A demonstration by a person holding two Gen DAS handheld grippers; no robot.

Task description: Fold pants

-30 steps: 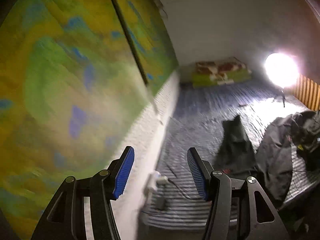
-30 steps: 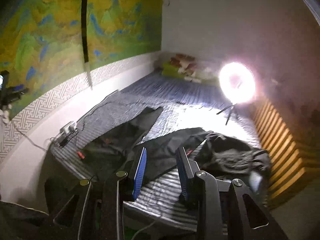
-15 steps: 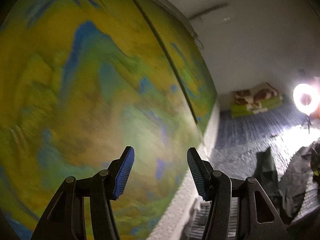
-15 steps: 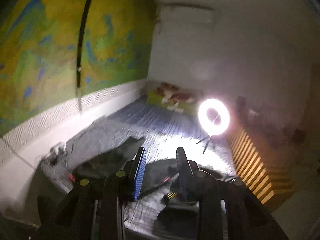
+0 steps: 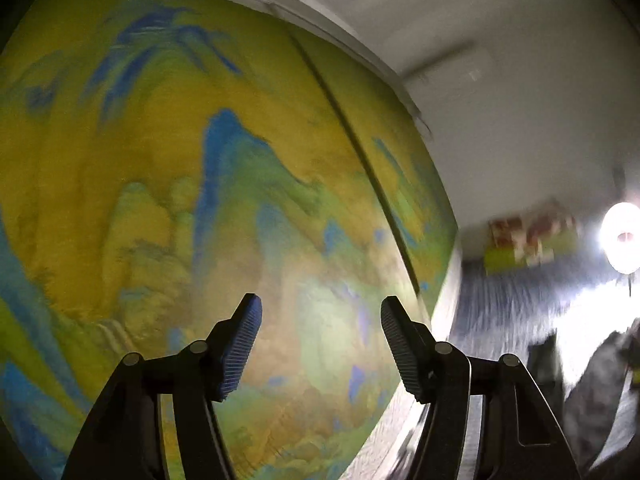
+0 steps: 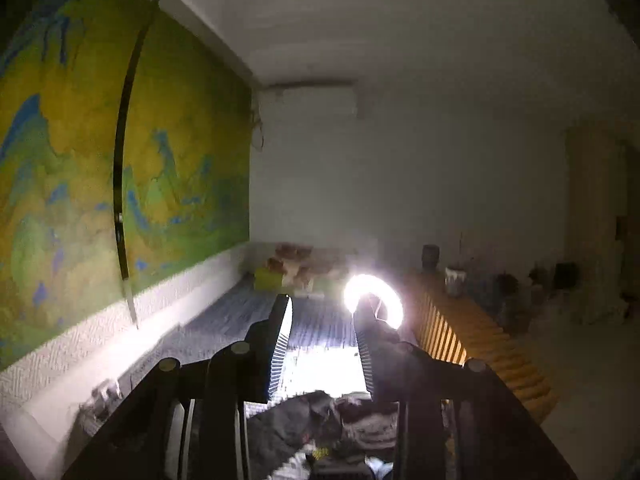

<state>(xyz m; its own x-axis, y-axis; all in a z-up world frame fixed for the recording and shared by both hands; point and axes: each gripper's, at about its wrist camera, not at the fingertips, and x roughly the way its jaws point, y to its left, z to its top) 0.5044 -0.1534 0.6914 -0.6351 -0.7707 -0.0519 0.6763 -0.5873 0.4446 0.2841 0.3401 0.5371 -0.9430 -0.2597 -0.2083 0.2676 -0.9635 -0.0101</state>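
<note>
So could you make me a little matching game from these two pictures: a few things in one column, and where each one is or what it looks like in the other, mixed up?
Things:
1. wall painting
2. ring light
3. dark clothes
4. left hand-held gripper

Descriptions:
A. glowing white, standing on the bed's far part
B. yellow, green and blue, filling the wall beside the bed
C. jaws opening, nothing between them
D. heaped on the striped bed cover, low in the right wrist view

Pairs: 1-B, 2-A, 3-D, 4-C
</note>
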